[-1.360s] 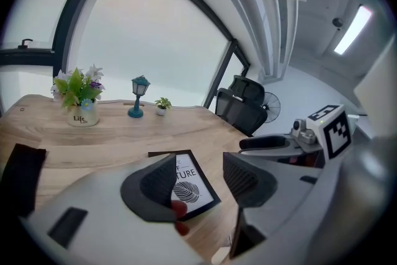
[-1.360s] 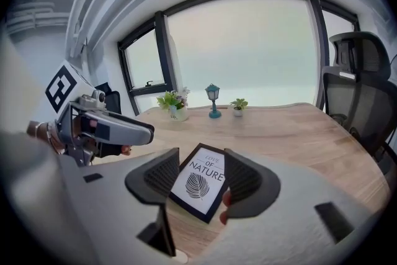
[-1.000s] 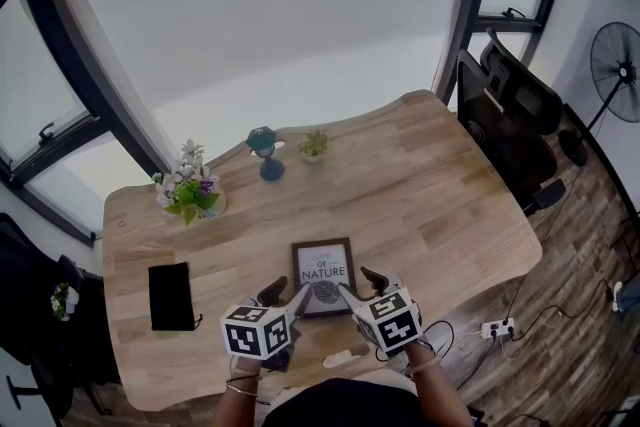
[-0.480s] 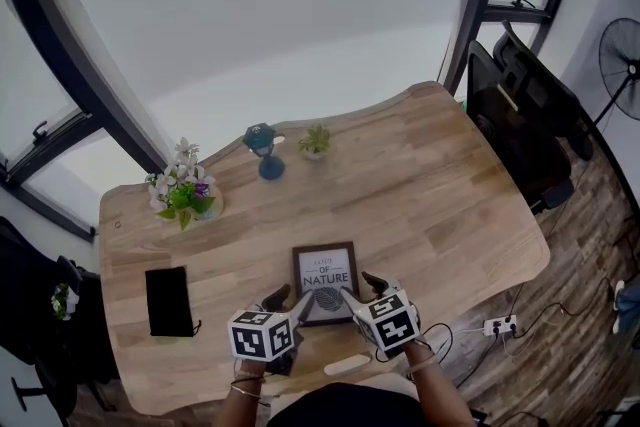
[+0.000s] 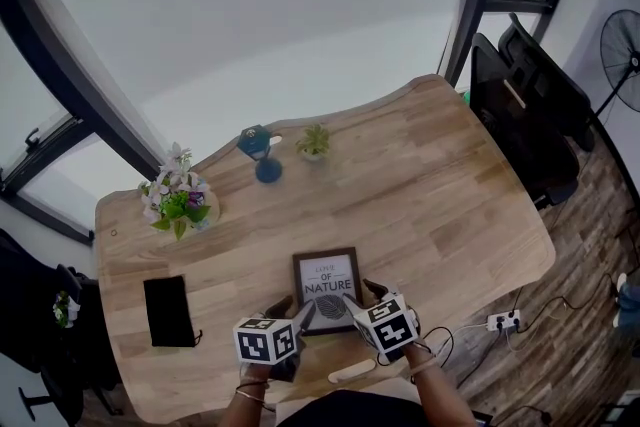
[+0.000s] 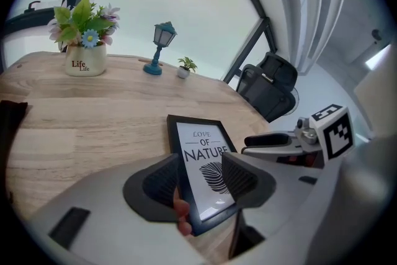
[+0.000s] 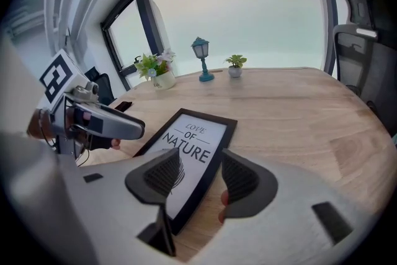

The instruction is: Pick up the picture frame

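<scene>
Frame straddled by both grippers, lower centre

The frame (image 5: 327, 279) is seen at the near edge of the table (image 5: 430, 185). The left gripper (image 6: 198, 178) is spread across its left side and the right gripper (image 7: 201, 174) across its right, neither pinching.

I see a wooden desk (image 5: 430, 185). Along its far edge: a white flower pot (image 5: 172, 205) printed "Life", a blue miniature street lamp (image 5: 260, 153), and a tiny potted plant (image 5: 314, 143) just beside the lamp. A flat black rectangular item (image 5: 167, 311) lies at the near left. A black office chair (image 5: 530, 105) stands at the right end, a pedestal fan (image 5: 620, 55) behind it, and a power strip (image 5: 498, 322) on the wood floor.
</scene>
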### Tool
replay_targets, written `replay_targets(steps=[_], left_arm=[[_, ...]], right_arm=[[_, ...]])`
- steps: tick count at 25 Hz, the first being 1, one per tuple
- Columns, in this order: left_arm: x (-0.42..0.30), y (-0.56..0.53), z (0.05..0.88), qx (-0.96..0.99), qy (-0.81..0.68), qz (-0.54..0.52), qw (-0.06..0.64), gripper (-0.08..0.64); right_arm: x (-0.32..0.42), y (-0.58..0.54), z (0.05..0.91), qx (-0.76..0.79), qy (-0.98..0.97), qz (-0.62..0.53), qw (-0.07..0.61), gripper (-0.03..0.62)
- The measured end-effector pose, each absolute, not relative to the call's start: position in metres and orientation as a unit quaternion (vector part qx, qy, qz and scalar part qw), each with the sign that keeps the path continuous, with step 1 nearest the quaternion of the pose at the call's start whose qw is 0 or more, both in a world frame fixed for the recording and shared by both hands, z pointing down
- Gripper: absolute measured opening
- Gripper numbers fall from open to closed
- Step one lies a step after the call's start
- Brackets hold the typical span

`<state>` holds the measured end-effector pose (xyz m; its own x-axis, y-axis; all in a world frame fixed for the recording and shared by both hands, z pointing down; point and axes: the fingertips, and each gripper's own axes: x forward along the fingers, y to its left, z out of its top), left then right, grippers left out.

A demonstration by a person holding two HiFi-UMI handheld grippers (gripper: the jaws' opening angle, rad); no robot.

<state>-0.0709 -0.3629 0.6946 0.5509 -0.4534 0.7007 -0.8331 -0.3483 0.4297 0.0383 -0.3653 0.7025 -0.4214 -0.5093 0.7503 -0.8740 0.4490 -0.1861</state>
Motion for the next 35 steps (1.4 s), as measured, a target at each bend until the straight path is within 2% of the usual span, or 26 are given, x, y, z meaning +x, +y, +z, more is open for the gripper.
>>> replay_targets(steps=[15,30,35], left_arm=[[-0.072,-0.35,0.739,0.763,-0.392,0.266,0.44,0.198],[-0.079,-0.354,0.744,0.747,-0.426,0.303,0.41,0.116],[-0.083,-0.356,0.739,0.744,-0.432,0.311,0.403,0.117]], right_arm=[[0.041,-0.366,0.734,0.432,-0.773,0.326,0.33,0.21],[0.038,-0.363,0.742,0.437,-0.767,0.327,0.336,0.207],[0.037,-0.364,0.742,0.439,-0.766,0.326,0.338,0.206]])
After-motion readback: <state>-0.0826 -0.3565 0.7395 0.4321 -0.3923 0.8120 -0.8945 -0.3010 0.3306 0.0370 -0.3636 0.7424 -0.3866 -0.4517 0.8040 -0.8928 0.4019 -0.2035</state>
